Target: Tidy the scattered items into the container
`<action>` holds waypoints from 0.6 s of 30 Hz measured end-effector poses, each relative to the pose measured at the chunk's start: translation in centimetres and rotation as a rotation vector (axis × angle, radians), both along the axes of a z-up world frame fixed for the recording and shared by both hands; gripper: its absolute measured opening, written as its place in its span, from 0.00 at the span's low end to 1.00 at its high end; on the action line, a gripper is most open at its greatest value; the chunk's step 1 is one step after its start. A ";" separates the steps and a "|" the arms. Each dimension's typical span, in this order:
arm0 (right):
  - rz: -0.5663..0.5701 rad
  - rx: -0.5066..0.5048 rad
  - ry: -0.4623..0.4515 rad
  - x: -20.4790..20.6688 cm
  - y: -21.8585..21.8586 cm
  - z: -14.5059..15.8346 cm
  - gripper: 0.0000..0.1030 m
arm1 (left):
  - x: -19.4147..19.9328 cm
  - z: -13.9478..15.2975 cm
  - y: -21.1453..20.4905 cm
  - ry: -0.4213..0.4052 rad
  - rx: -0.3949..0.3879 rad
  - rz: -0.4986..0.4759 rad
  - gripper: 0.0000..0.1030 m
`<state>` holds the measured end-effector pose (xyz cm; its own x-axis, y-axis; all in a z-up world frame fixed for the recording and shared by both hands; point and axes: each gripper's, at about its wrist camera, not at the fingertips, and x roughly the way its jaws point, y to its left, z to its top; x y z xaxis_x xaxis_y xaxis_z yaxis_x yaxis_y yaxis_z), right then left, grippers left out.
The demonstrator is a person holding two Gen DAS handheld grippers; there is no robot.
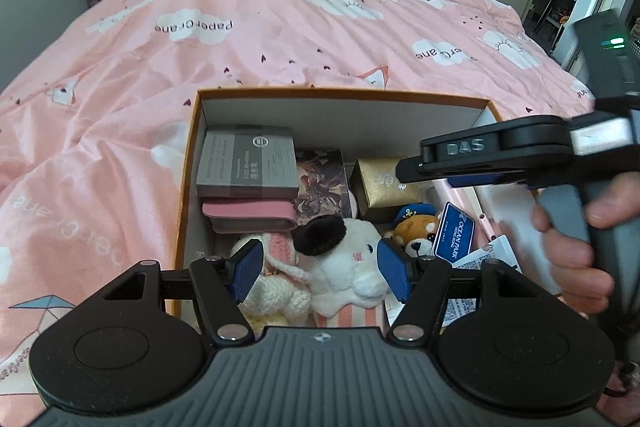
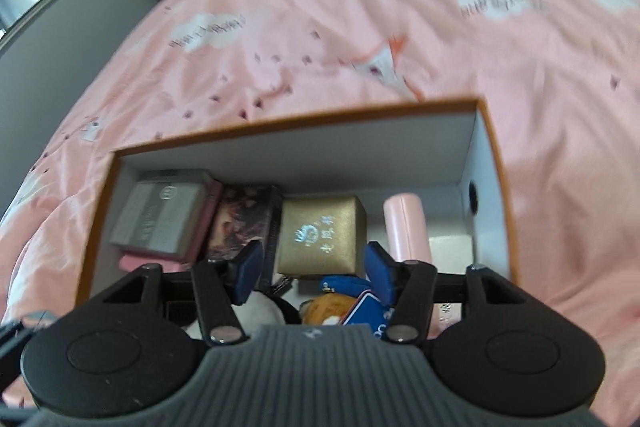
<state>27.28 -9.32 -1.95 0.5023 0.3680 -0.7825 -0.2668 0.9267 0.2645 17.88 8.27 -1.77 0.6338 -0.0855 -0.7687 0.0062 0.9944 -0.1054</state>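
Your left tool (image 1: 320, 269) gaping over the white plush dog (image 1: 352, 259), nothing pinched, your right tool (image 2: 314, 269) spread apart and empty above the gold box (image 2: 322, 235), both hovering over the orange-rimmed box (image 1: 340, 94) (already packed) on the pink bed (image 1: 280, 27)

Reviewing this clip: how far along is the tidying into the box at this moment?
Mostly done, it seems. The orange-rimmed box already holds a grey box, a gold box, a white plush, a bear toy and a pink tube. Nothing is in hand: the left tool and right tool are open and empty above the box. No loose items show on the pink bedspread in view.
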 end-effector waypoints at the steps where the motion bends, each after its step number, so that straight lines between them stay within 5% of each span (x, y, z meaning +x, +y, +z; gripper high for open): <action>1: 0.009 -0.001 -0.028 -0.6 -0.1 0.8 0.63 | -0.2 0.3 -0.1 -0.009 0.001 0.003 0.72; 11: -0.042 -0.009 -0.314 -7.7 -3.2 7.1 0.76 | -3.6 4.4 -0.7 -0.174 0.026 0.116 0.74; 18: -0.101 -0.004 -0.415 -12.5 -4.8 8.2 0.87 | -6.4 6.2 -1.9 -0.267 0.030 0.157 0.85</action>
